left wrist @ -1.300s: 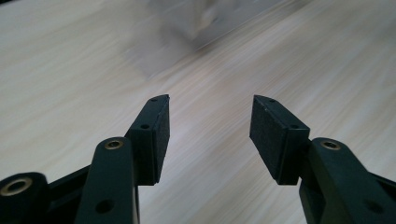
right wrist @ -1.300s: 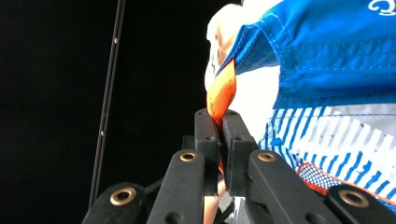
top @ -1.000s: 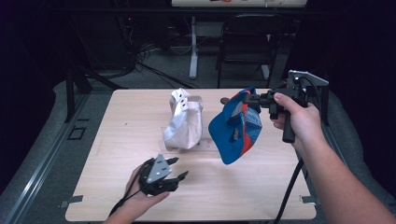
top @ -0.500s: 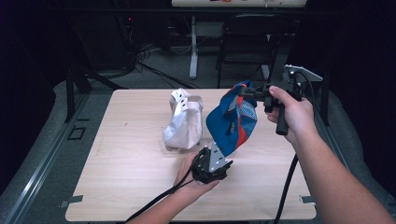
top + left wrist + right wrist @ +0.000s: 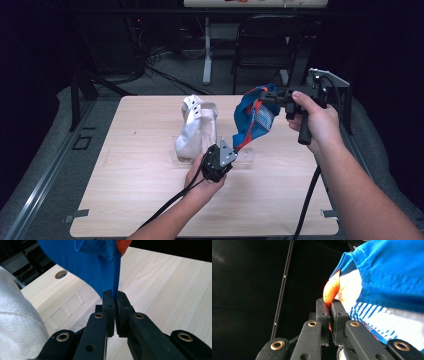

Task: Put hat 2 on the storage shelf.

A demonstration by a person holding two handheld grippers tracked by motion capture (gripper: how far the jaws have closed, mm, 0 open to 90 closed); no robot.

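Observation:
A blue cap with orange trim and white striped panels hangs in the air over the right half of the table. My right gripper holds it from above, shut on its orange edge. My left gripper has just been closing and now pinches the cap's lower blue rim, which sits between its jaws. A white cap sits on the table just left of the blue one, and its white cloth bulks at the left of the left gripper view.
The pale wooden table has a clear plastic stand under the caps and a round hole near its far edge. Dark floor, chair legs and cables lie beyond the table. Cords trail from both grippers toward the near edge.
My left gripper swept right from the table's front middle up to the hanging blue cap and shut on its lower rim. The cap now hangs stretched between both grippers. The right hand kept still.

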